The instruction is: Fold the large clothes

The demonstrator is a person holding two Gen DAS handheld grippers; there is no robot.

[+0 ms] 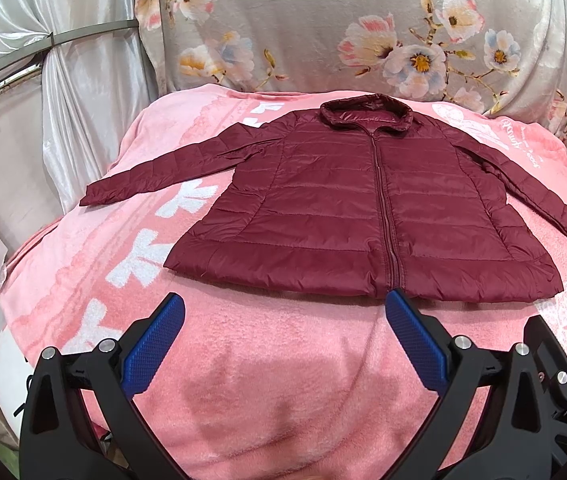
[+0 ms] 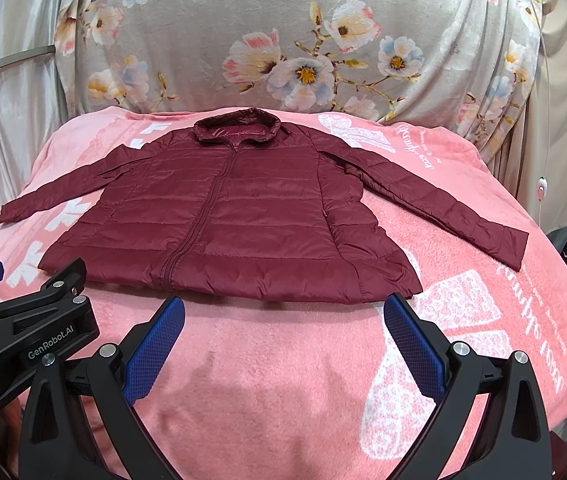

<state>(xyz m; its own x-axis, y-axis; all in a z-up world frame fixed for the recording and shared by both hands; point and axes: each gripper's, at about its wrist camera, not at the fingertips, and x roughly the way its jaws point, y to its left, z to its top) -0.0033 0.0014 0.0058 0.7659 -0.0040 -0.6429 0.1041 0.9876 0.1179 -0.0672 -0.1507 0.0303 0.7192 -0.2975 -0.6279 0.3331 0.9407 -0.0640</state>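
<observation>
Hovering with left hand-held gripper (image 1: 283, 304) and right hand-held gripper (image 2: 283, 308) both spread empty near bed's front edge, preparing first fold of maroon puffer jacket (image 1: 363, 208); probably needing a sleeve grasp

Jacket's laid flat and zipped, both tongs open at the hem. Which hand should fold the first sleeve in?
Probably right. The right tongs face the hem corner below the right sleeve, fully in view. The left tongs sit near the zipper, farther from the left sleeve.

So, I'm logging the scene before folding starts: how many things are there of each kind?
Jackets: 1, maroon
Blankets: 1, pink
Floral sheets: 1
Grippers: 2, left gripper, right gripper
Total: 5
</observation>
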